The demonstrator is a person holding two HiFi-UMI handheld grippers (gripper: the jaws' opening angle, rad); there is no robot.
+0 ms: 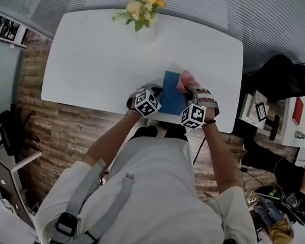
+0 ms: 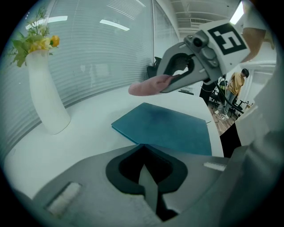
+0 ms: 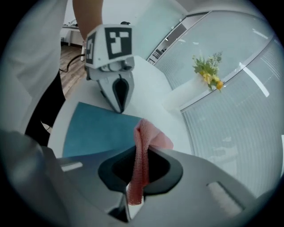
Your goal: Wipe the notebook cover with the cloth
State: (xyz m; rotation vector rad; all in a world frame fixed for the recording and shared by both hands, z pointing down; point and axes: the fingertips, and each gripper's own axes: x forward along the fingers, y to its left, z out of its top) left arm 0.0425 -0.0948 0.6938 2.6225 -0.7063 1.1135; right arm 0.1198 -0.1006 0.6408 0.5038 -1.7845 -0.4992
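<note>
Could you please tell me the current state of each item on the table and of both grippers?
right gripper: jaws shut on the cloth.
left gripper: jaws shut, empty, tip at the notebook's edge.
cloth: pinched at one end, held up above the notebook.
notebook: closed, lying flat on the table.
vase: upright, holding flowers.

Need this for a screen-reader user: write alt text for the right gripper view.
The right tool is shut on a pink cloth that sticks up between its jaws, with a blue notebook lying on a white table just ahead. The left tool, jaws together, points down at the notebook's far edge. Yellow flowers stand beyond.
</note>
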